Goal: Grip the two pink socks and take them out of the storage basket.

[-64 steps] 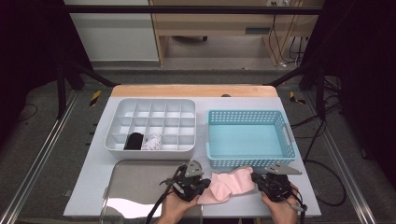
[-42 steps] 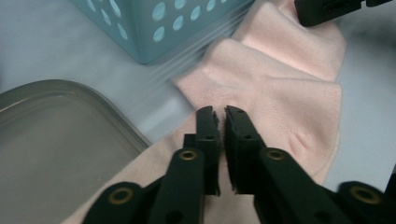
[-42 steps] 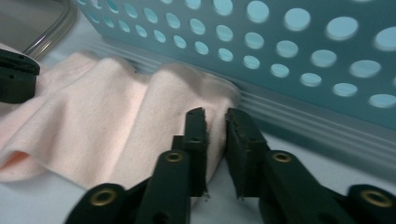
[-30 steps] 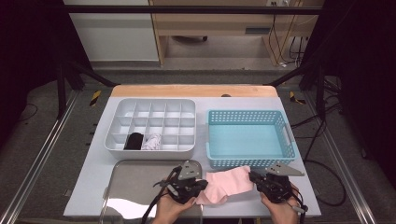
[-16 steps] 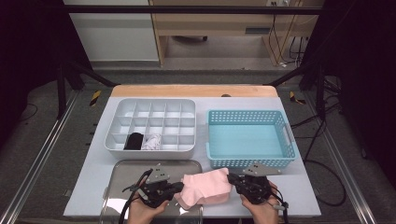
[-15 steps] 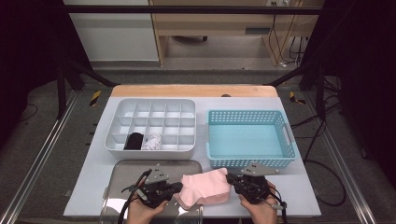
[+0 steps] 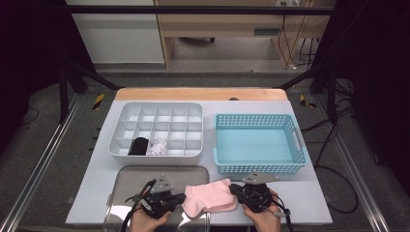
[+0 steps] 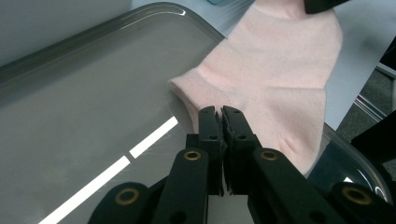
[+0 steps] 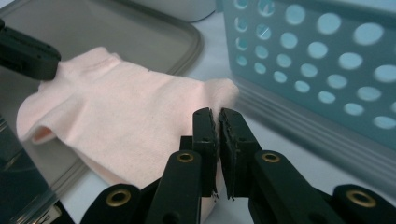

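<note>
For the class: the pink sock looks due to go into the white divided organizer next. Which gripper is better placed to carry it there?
Probably left: the left gripper pinches the pink sock directly below the organizer; the right gripper sits before the blue basket.

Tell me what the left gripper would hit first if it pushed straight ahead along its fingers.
The pink sock it already pinches; the left gripper points across that fabric toward the right gripper at the far edge, probably next in line.
</note>
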{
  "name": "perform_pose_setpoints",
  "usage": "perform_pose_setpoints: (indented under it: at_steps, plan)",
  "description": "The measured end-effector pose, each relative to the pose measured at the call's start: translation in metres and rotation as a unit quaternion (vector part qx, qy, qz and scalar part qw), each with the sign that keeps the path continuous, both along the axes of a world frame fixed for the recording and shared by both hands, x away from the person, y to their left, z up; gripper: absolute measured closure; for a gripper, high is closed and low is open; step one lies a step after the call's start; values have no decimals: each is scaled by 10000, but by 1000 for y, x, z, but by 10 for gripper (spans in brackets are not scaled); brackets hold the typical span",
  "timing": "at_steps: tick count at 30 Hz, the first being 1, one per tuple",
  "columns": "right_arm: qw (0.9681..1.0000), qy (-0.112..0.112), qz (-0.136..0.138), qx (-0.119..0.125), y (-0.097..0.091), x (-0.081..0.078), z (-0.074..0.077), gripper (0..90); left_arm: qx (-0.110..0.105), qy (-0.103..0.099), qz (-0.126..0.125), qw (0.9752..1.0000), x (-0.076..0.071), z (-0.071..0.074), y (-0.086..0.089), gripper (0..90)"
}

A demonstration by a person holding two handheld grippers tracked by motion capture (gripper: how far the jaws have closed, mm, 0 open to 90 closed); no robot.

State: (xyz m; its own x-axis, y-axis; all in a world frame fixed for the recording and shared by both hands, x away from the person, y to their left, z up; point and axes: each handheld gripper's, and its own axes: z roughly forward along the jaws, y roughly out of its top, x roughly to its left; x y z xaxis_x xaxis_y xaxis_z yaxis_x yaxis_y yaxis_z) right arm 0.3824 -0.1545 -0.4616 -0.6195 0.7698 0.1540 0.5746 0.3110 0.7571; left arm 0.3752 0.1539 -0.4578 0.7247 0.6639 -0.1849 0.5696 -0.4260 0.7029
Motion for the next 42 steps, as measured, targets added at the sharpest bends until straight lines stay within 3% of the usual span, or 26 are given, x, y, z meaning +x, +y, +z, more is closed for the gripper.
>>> perform_pose_setpoints:
  at_steps: [10, 13, 16, 19, 22, 25, 30, 35, 39, 42]
  plan:
    - [9999, 82, -32, -146, -2, -8, 0, 845, 121, 37, -50, 9999, 1, -6, -4, 854]
    - [9994, 215, 3, -266, -1, -8, -3, 816, 139, 21, -23, 9999, 1, -7, -4, 838]
    - [9993, 222, -21, -295, -1, -8, -5, 769, 108, -65, 89, 9999, 0, -6, -1, 742]
    - [9998, -24, -105, -170, -6, -11, 0, 730, 37, -153, 228, 9996, -1, -5, 3, 632]
    - [9998, -69, -164, -68, -11, -13, 2, 710, -26, -91, 265, 9996, -2, -7, 5, 581]
    - [9998, 51, -179, -45, -13, -13, -3, 688, 2, -1, 238, 9997, -4, -12, 3, 575]
    - [9995, 286, -113, -119, -8, -10, -15, 693, 45, -18, 212, 9998, -6, -15, -1, 612]
    - [9986, 511, -112, -48, -5, -10, -18, 794, 71, -1, 171, 9998, -9, -16, -5, 761]
    - [9986, 514, -116, 0, -6, -10, -14, 818, 96, -92, 183, 9997, -8, -12, -7, 821]
    - [9993, 334, -168, 36, -10, -8, -9, 816, 66, -187, 205, 9996, -4, -8, -7, 824]
